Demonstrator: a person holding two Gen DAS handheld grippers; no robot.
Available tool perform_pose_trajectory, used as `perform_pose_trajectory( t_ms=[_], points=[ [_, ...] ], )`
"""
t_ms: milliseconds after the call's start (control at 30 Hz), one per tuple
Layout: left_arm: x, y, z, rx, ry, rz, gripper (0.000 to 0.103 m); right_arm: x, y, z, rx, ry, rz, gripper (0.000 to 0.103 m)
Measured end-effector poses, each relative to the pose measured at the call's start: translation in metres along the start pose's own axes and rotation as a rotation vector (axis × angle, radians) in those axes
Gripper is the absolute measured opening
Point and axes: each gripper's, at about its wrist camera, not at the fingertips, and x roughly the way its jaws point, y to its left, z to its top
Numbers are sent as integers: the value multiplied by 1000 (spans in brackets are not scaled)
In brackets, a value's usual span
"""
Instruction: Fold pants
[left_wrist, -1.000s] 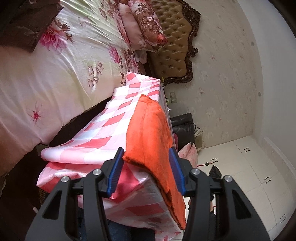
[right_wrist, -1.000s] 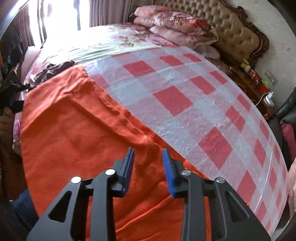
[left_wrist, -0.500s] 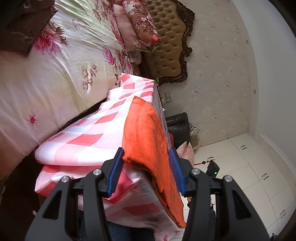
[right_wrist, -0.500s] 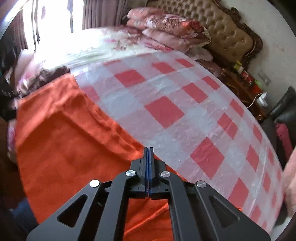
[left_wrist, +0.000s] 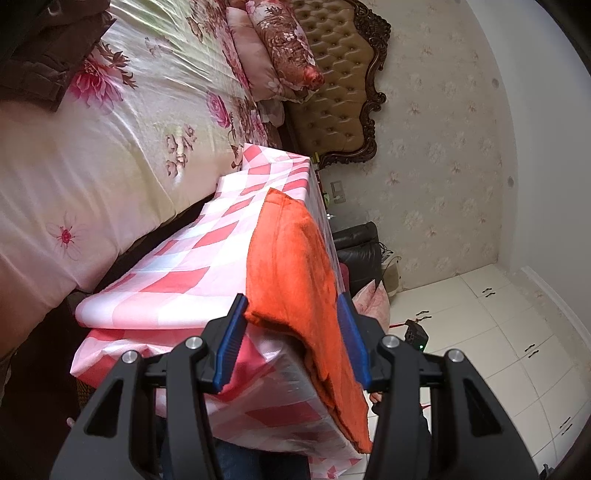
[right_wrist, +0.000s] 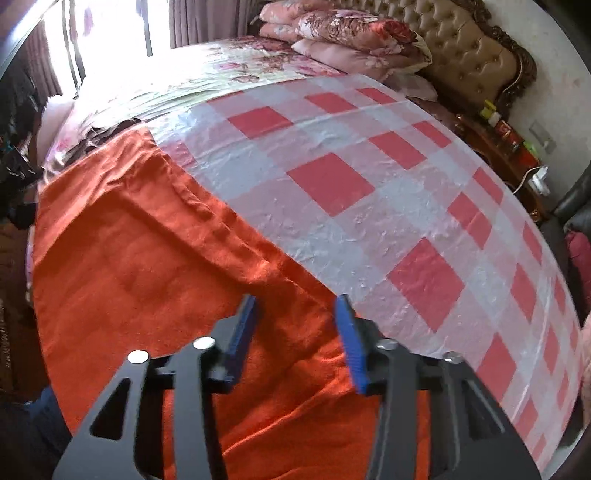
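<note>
While both tools stand with jaws wide and grip nothing, the left tool (left_wrist: 291, 332) frames the near corner of the fuzzy bright-orange fabric pants (left_wrist: 291, 266), its blue pads either side of the cloth without pinching it. The right tool (right_wrist: 301, 339) hangs over the same pants (right_wrist: 129, 258), its pads apart above a wrinkled ridge of the fabric. Thick and nappy, the pants lie flat in a folded slab along one edge of the worktop covered by a glossy pink-and-white checked plastic cloth (right_wrist: 369, 192), with one end drooping over the worktop's side in the left view. Soft creases run lengthwise across the orange surface. Beyond the worktop lies a bed with a floral satin cover (left_wrist: 110, 129), stacked floral pillows (right_wrist: 351, 37) and a tufted tan headboard (left_wrist: 332, 92).
</note>
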Motion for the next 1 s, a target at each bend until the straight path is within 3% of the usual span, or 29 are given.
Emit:
perform_pose_trajectory(
  t_ms=[167,367,533,600,633,667,700,733,800,900,933,967,1000],
  points=[
    [1,0,0,-2,-1,-1,49,-2,0,0,6,-1,5,6],
    [1,2,-1,-4,2,-2,49,-16,-5,4,36,-67,-5,4],
    [1,2,-1,-4,3,-2,49,2,-8,0,60,-42,-23,5],
    [1,2,-1,-4,3,-3,50,1,-5,-1,59,-57,-41,8],
    [1,3,-1,-6,4,-5,50,1,-5,-1,66,-55,-52,15],
    [1,3,-1,-10,4,-8,50,-1,-5,-1,77,-57,-71,23],
    [1,3,-1,-14,4,-11,50,-5,-6,-2,93,-69,-98,42],
    [2,4,-1,-18,5,-16,50,-10,-5,-4,103,-87,-109,53],
    [2,6,-1,-31,6,-28,50,-25,1,-10,134,-135,-130,56],
    [6,6,1,-32,13,-38,48,-41,18,-21,162,-186,-113,69],
    [7,6,2,-25,12,-28,37,-44,27,-27,164,-195,-96,72],
    [6,6,4,-19,2,-3,16,-45,38,-32,159,-190,-88,72],
    [5,6,6,-17,-8,14,17,-45,46,-35,153,-184,-96,72]
  ],
)
